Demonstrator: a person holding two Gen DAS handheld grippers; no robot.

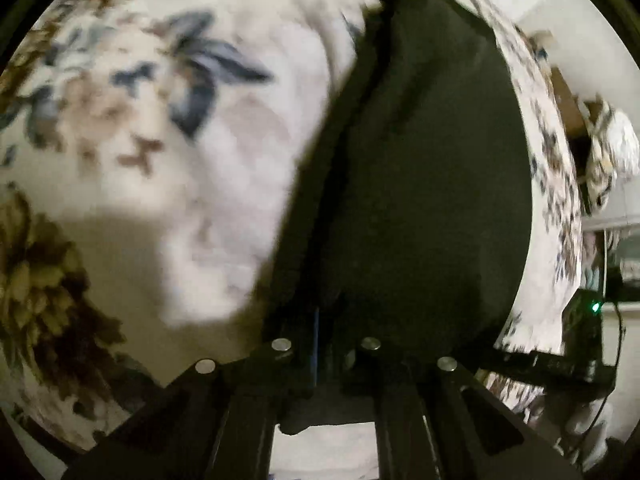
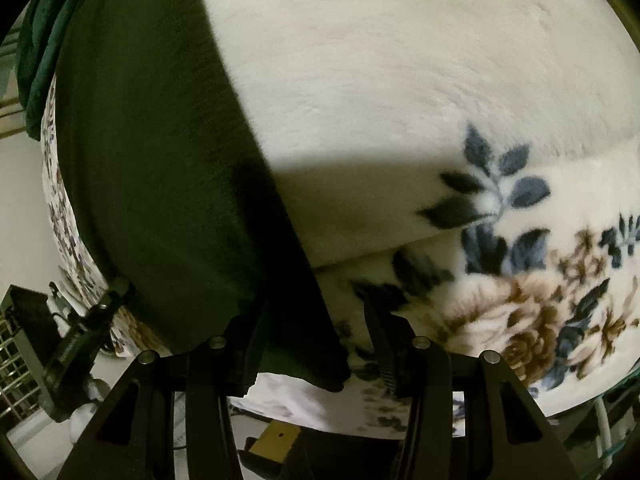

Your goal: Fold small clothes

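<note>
Dark green knit garment (image 1: 420, 184) spread over fleece blanket (image 1: 224, 152), cream with blue leaves and brown flowers. Left view blurred; garment filling centre and right, running from near edge to far, with fabric gathered between left gripper (image 1: 326, 344) fingers. Left jaws closed down on near edge of garment, no gap visible between them. Small dark flap of cloth hanging below left gripper's frame at near edge.

Right view: same garment (image 2: 160, 160) occupying left half, its right edge cutting diagonally from far centre down to right gripper (image 2: 316, 344). Right jaws standing partly apart; near corner of garment lying between them and against left finger (image 2: 256, 344); right finger (image 2: 384, 344) apart from cloth, over blanket (image 2: 400, 80). Cannot tell whether left finger merely touches or presses. Grip not established on right side.

Second cloth, teal (image 2: 40, 60), bunched at far left beyond garment. Black box with cable (image 2: 32, 340) at near left, off blanket. Black device with green light (image 1: 588, 320) at right edge in left view.
</note>
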